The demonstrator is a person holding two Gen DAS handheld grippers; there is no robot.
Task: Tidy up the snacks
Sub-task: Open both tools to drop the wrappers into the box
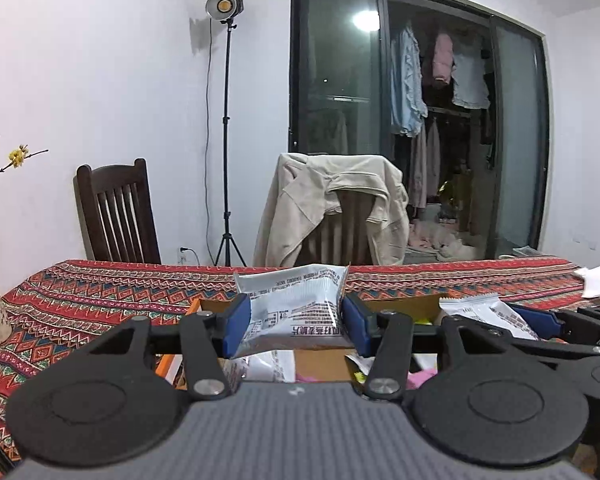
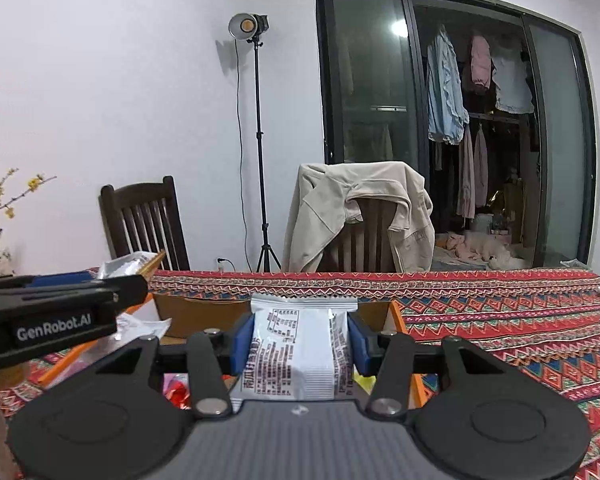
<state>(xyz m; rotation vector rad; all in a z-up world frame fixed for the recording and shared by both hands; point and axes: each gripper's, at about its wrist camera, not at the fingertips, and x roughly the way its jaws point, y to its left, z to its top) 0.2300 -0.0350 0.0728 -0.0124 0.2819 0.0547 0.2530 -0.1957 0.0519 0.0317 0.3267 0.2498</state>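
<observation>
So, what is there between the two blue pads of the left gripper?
In the left wrist view, a silver snack packet sits between the left gripper's blue pads, pinched by both. Below it is the open cardboard box.

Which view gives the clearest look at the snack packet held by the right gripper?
The right wrist view: the right gripper's packet sits centred between its blue pads, print readable. The left wrist view shows it only at the right edge, partly hidden behind the left gripper's linkage.
</observation>
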